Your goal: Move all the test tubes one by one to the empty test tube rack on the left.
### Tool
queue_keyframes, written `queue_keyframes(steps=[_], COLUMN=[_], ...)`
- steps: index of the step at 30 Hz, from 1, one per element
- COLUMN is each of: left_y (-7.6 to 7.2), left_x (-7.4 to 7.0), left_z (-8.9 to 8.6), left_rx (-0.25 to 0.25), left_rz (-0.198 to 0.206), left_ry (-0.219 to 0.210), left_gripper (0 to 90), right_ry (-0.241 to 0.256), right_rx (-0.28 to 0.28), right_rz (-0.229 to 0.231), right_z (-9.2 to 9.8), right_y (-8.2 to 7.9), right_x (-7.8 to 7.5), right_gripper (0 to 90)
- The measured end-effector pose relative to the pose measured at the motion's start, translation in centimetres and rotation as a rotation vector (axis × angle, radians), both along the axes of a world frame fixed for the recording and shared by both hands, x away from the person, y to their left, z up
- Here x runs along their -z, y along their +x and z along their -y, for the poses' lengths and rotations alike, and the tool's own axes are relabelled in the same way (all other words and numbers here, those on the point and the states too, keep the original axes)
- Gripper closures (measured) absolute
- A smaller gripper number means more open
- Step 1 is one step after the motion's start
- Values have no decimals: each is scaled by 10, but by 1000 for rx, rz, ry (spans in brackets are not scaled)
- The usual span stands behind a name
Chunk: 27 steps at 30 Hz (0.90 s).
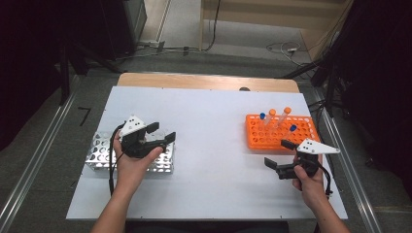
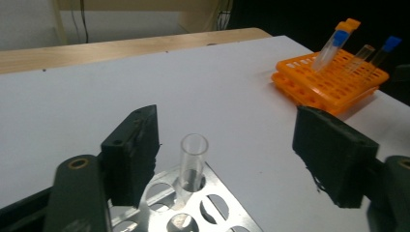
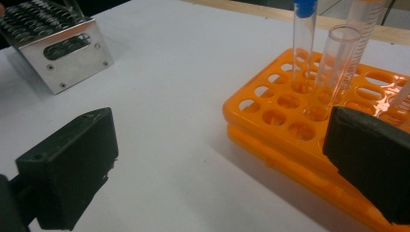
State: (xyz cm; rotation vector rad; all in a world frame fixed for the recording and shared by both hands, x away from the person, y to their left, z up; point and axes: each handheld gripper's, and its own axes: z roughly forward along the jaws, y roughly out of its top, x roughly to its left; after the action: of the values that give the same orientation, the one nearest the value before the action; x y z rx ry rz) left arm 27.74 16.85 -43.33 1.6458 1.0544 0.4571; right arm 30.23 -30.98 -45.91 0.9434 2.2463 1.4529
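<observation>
Steel rack (image 1: 99,154): it sits on the white counter (image 1: 209,145) at your left side, and your left hand holds its gripper right above it.
Clear tube (image 2: 192,162): uncapped and upright, it stands in a hole near the rack's corner, as the left gripper view shows.
Left gripper (image 1: 164,133): your jaws are spread wide apart and grip nothing; in the left gripper view the clear tube stands between them, nearer the jaw on that view's left, touching neither.
Right gripper (image 1: 279,153): your jaws are likewise wide apart and empty, held low over the counter just in front of the orange rack.
Orange rack (image 1: 279,131): it lies on the counter's right side, well apart from the steel rack.
Rack contents: the high view shows two blue-capped tubes (image 1: 263,117) and two orange-capped tubes (image 1: 286,111) standing or leaning in it.
Open tube (image 3: 333,72): in the right gripper view an uncapped clear tube stands in the orange rack's near rows, beside a blue-capped one (image 3: 303,43).
Right jaw position: one jaw overlaps the orange rack's front edge in that view; whether it touches, you cannot tell.
</observation>
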Motion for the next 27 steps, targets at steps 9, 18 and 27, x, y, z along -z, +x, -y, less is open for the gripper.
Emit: queue_keyframes(steps=[9, 18, 27], left_y=[-21, -32, -34], left_x=[4, 4, 6], left_z=[0, -1, 3], left_rx=[50, 85, 98], left_rz=[7, 45, 48], left_ry=[-25, -57, -40], left_gripper=[21, 0, 0], right_ry=[-3, 3, -35], right_rx=[138, 267, 345], right_rz=[-7, -39, -34], right_z=[-14, -20, -26], right_y=[7, 21, 30], right_x=[2, 12, 19], right_gripper=[178, 415, 519])
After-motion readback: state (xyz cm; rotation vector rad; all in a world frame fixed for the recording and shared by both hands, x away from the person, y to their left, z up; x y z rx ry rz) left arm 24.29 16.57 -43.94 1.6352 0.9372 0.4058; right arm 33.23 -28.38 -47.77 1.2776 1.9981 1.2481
